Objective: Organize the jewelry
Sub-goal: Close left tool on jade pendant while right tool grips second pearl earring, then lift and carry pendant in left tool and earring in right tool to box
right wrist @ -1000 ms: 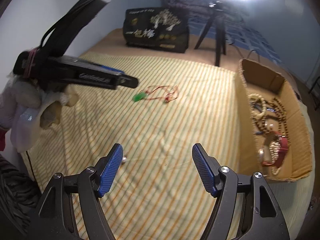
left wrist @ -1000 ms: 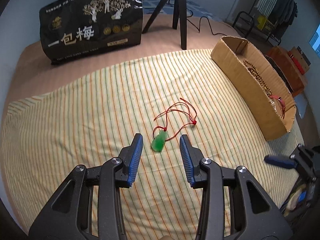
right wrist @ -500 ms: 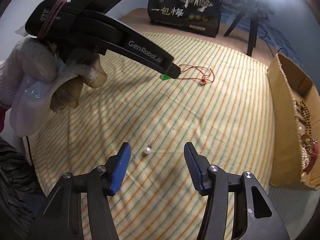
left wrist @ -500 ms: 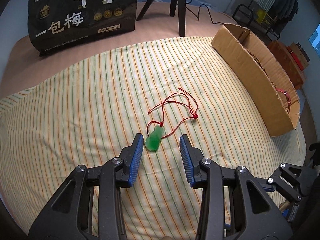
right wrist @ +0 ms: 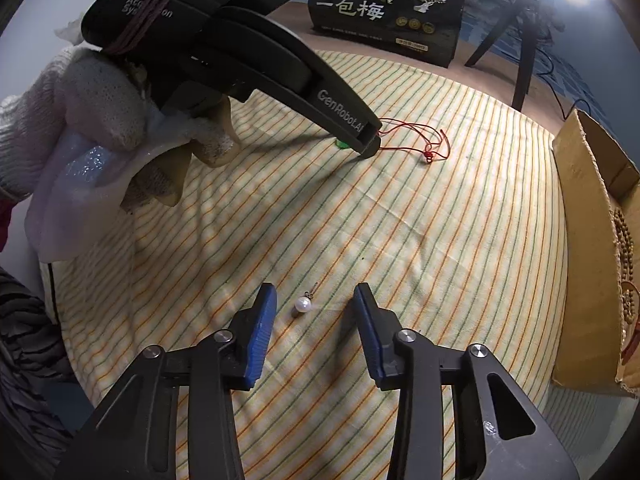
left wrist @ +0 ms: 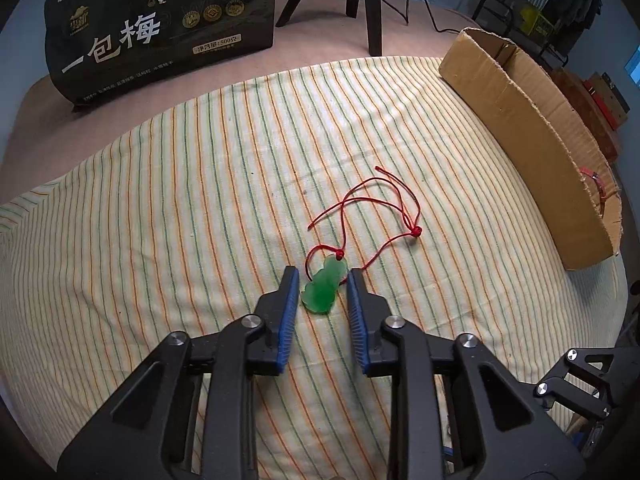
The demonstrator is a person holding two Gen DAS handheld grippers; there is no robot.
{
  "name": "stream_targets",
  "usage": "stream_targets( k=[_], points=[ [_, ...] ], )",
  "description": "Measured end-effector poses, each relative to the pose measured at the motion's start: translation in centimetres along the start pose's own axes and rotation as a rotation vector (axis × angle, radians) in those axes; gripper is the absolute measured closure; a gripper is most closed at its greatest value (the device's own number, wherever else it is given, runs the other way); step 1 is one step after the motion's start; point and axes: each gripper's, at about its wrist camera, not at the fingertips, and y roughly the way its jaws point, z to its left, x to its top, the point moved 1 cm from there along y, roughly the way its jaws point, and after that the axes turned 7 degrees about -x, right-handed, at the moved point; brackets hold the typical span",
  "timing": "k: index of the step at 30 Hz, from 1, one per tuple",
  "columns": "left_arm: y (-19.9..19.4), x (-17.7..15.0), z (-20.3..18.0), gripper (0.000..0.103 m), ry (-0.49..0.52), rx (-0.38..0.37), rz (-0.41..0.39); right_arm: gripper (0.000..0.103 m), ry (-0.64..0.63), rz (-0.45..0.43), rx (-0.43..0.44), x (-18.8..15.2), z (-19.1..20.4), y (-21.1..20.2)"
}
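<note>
1. Black plastic makes up the big glossy snack bag with white Chinese characters (left wrist: 160, 28), which stands at the far left of the bed, beyond the edge of the yellow cotton sheet with green and orange stripes (left wrist: 160, 220).
2. The left gripper (left wrist: 323, 276) sits low over the sheet, its blue-padded jaws set narrowly apart on either side of the translucent green gourd-shaped pendant (left wrist: 324, 288). The pendant lies flat on the sheet in the gap; whether the pads touch it I cannot tell, and it is not clamped.
3. The pendant's thin red knotted cord (left wrist: 376, 204) runs away from the tips in loose loops on the sheet, ending at a small knot to the right.
4. In the right wrist view, the right gripper (right wrist: 314, 300) hovers with its jaws wide apart around the small white pearl drop earring with a short metal hook (right wrist: 303, 304), which lies on the sheet nearer the left pad, touching neither.
5. At the far right stands the long, shallow brown cardboard box (left wrist: 520, 128), holding strands of brown wooden beads (right wrist: 624, 264).
6. Black tripod legs (left wrist: 368, 8) stand behind the sheet.
</note>
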Motion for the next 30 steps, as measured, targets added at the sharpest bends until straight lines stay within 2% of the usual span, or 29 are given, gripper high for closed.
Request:
stream_targets(
  k=[2,5,7,10,19,30],
  points=[
    [0.0,-0.1,0.1,0.085,-0.004,-0.004,0.001,0.069,-0.006,0.005,-0.003,0.0,0.2,0.1],
    [0.2,0.0,0.0,0.086,-0.006,-0.002,-0.001,0.079,-0.014,0.012,0.001,-0.1,0.5,0.3],
    [0.2,0.1,0.0,0.086,-0.010,-0.002,-0.003,0.092,-0.012,0.014,0.016,0.0,0.7,0.4],
    [-0.1,0.0,0.1,0.086,-0.015,0.000,-0.009,0.096,-0.004,0.015,0.025,0.0,0.9,0.4],
    [-2.4,0.1,0.4,0.086,-0.037,-0.009,-0.062,0.096,0.019,-0.009,0.028,-0.2,-0.2,-0.5],
    [-6.6,1.0,-0.9,0.086,-0.041,-0.044,-0.173,0.096,0.055,-0.078,0.010,-0.4,-1.6,-3.6]
  ],
)
